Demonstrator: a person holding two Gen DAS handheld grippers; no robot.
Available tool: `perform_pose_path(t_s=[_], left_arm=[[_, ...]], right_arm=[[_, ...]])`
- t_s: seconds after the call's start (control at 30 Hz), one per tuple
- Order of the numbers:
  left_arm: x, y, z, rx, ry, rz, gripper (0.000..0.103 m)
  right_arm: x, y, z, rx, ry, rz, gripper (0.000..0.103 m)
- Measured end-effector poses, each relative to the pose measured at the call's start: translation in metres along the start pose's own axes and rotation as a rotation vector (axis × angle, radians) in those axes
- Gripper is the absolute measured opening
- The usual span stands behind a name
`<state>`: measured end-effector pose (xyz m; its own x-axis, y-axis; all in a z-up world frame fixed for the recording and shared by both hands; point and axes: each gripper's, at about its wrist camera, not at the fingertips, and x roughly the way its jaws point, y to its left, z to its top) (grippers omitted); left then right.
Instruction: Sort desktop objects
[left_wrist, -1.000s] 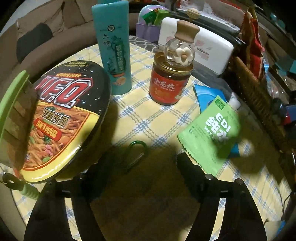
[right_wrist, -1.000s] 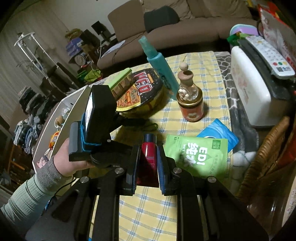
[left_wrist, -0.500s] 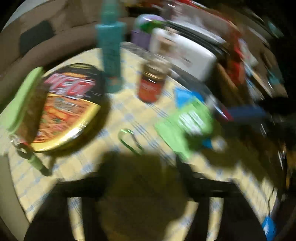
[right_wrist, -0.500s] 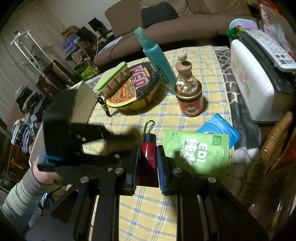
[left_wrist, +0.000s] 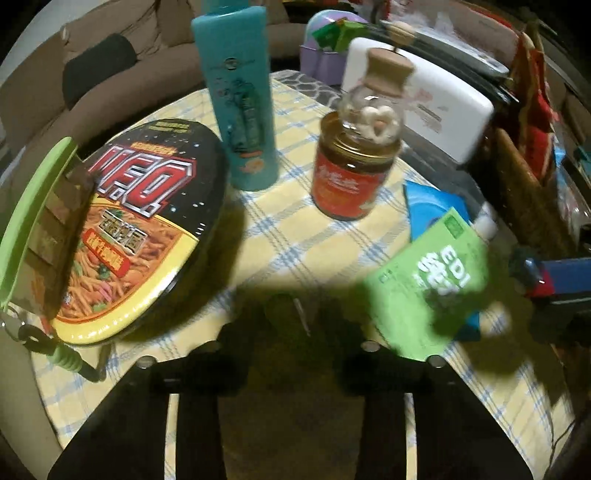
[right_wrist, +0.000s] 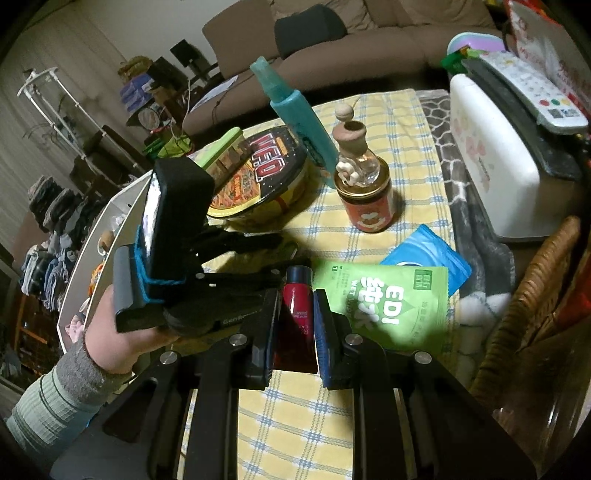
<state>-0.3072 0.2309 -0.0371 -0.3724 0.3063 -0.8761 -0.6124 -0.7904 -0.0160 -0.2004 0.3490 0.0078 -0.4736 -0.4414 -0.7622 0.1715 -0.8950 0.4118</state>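
My right gripper (right_wrist: 295, 317) is shut on a small red tube (right_wrist: 295, 299) and holds it over the checked cloth. My left gripper (left_wrist: 284, 332) is open, low over a green carabiner (left_wrist: 282, 310) that lies in its shadow; it also shows in the right wrist view (right_wrist: 255, 254), just left of the tube. On the table stand a teal spray bottle (left_wrist: 240, 103), a red jar (left_wrist: 347, 181) with a small glass bottle (left_wrist: 376, 107) on its lid, and a noodle bowl (left_wrist: 140, 229). A green wet-wipe pack (left_wrist: 428, 280) lies over a blue pouch (left_wrist: 432, 203).
A green brush (left_wrist: 33, 225) leans on the noodle bowl. A white box (right_wrist: 506, 170) with a remote (right_wrist: 532, 88) on top stands at the right, next to a wicker basket (right_wrist: 532, 295). A sofa (right_wrist: 369, 40) runs behind the table.
My left gripper swung away to the right and has come back, now lower and closer over the carabiner. My right gripper has kept hold of the red tube in about the same place.
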Motion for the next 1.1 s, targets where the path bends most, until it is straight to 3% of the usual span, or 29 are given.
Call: perform_pose_path(t_s=[0.17, 0.27, 0.3, 0.33, 0.4, 0.57, 0.7, 0.8, 0.87, 1.03, 1.1], left_arm=[[-0.009, 0.005, -0.010, -0.072, 0.003, -0.093, 0.031], [-0.011, -0.001, -0.016, -0.043, 0.021, -0.067, 0.034], [-0.010, -0.003, -0.015, -0.031, 0.025, -0.072, 0.046], [-0.009, -0.004, -0.015, -0.037, 0.023, -0.096, 0.064], [-0.005, -0.007, -0.012, -0.046, 0.032, -0.116, 0.080], [-0.003, -0.003, -0.009, -0.067, 0.014, -0.099, 0.077], [-0.008, 0.009, -0.012, -0.084, 0.005, -0.070, 0.044], [-0.019, 0.022, -0.021, -0.114, 0.018, -0.061, 0.044], [-0.033, 0.031, -0.029, -0.136, 0.008, -0.037, 0.047], [-0.072, 0.052, -0.068, -0.256, -0.018, -0.061, 0.076], [-0.087, 0.035, -0.086, -0.300, -0.028, -0.056, 0.084]], right_arm=[[0.002, 0.005, -0.001, -0.009, 0.008, -0.007, 0.017], [0.003, 0.009, -0.003, -0.019, 0.016, -0.009, 0.017], [0.003, 0.011, -0.003, -0.021, 0.016, -0.009, 0.017], [0.002, 0.012, -0.003, -0.021, 0.017, -0.011, 0.017], [0.001, 0.013, -0.003, -0.021, 0.016, -0.010, 0.017], [0.001, 0.013, -0.002, -0.023, 0.022, -0.021, 0.017], [0.002, 0.017, -0.003, -0.038, 0.028, -0.035, 0.017], [0.006, 0.026, -0.005, -0.078, 0.039, -0.070, 0.017], [0.014, 0.034, -0.009, -0.106, 0.056, -0.084, 0.017], [0.037, 0.055, -0.017, -0.161, 0.101, -0.100, 0.017], [0.046, 0.062, -0.019, -0.170, 0.113, -0.099, 0.017]])
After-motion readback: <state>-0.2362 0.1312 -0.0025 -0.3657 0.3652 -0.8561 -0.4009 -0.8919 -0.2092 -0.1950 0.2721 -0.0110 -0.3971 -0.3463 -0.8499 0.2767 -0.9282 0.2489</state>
